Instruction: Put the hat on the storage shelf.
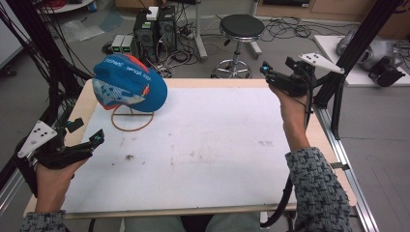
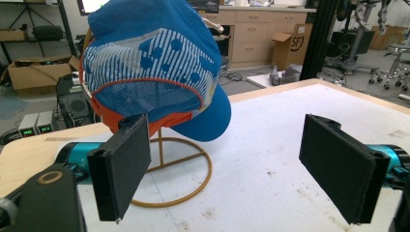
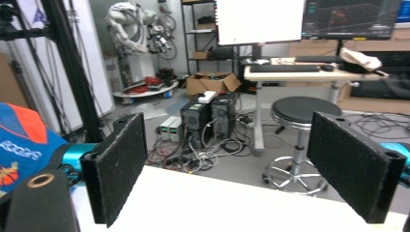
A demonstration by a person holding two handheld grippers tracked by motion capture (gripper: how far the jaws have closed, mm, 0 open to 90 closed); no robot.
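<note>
With both my left gripper (image 1: pixel 89 140) and right gripper (image 1: pixel 270 72) spread empty, I'd best approach the blue cap (image 1: pixel 128 82) squarely, pinching its brim without tipping the wire stand (image 1: pixel 132 123).

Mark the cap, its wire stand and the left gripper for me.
cap (image 1: pixel 128 82), high view, on the blue crown.
wire stand (image 2: pixel 193 191), left gripper view, on the base ring.
left gripper (image 1: pixel 87 136), high view, midway between its fingertips.
</note>
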